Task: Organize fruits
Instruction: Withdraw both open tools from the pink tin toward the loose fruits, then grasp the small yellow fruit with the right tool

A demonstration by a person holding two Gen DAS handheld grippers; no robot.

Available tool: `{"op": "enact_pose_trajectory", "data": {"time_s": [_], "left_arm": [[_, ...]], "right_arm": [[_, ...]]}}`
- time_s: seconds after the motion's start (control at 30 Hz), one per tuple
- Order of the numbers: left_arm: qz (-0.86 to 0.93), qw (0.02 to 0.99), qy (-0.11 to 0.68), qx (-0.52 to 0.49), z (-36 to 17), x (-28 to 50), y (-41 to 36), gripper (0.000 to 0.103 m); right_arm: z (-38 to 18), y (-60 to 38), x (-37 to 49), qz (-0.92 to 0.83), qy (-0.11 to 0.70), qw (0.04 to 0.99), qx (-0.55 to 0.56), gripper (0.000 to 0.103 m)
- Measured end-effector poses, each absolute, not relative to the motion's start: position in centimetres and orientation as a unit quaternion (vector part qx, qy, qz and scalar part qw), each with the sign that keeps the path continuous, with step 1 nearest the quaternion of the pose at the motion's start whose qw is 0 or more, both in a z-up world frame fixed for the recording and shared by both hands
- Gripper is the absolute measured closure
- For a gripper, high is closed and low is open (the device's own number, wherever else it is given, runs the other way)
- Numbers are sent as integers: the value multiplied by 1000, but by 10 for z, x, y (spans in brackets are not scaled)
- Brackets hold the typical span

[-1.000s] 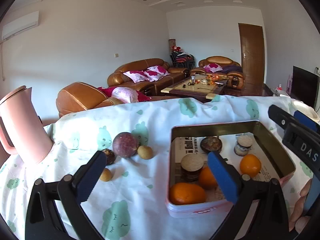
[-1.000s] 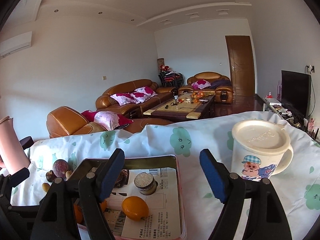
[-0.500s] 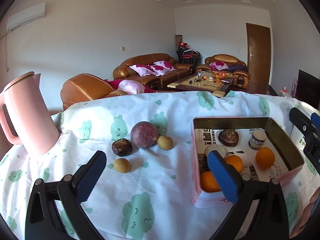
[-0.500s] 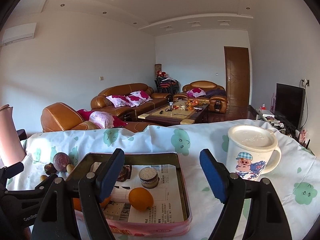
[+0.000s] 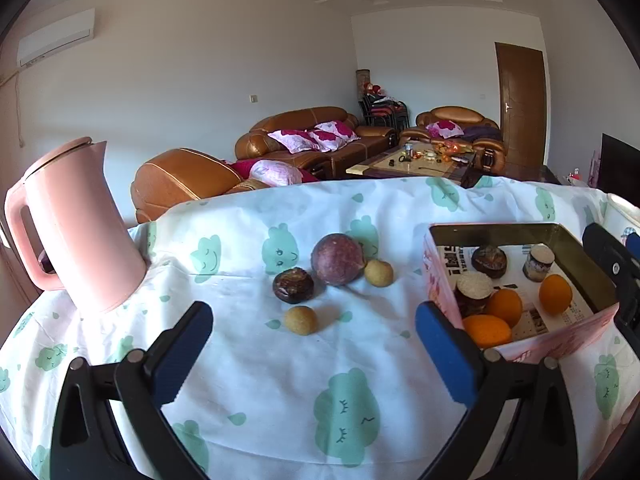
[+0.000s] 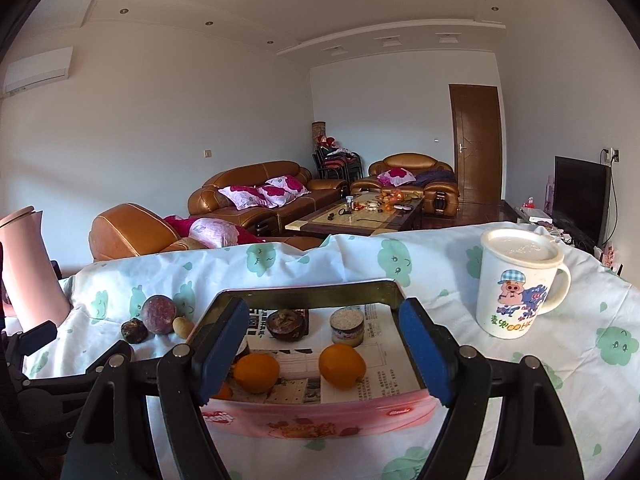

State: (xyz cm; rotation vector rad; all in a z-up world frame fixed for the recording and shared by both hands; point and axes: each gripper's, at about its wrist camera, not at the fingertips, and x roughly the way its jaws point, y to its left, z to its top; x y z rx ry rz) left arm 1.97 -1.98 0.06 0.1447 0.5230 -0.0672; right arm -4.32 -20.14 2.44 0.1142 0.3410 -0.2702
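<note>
Ahead of the open, empty left claw (image 5: pixel 314 342): four loose fruits on the worktop (image 5: pixel 248 360). Beyond the open right claw (image 6: pixel 322 338): tin (image 6: pixel 320 420) holding oranges.

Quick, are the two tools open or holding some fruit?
Left tool: open, holding nothing.
Right tool: open, holding nothing.

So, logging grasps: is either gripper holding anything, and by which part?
Nothing is held: the left gripper and right gripper both stand open and empty.
</note>
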Motion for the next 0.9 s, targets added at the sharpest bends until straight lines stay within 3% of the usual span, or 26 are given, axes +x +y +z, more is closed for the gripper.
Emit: {"op": "enact_pose_trajectory", "data": {"time_s": [0.6, 0.9], "left_arm": [[92, 950, 292, 55, -6, 74, 114, 0], [134, 934, 330, 17, -14, 86, 153, 0]], "right_arm": [[19, -96, -5, -36, 201, 979, 24, 24], [-4, -47, 57, 47, 318, 947, 0, 24]]}}
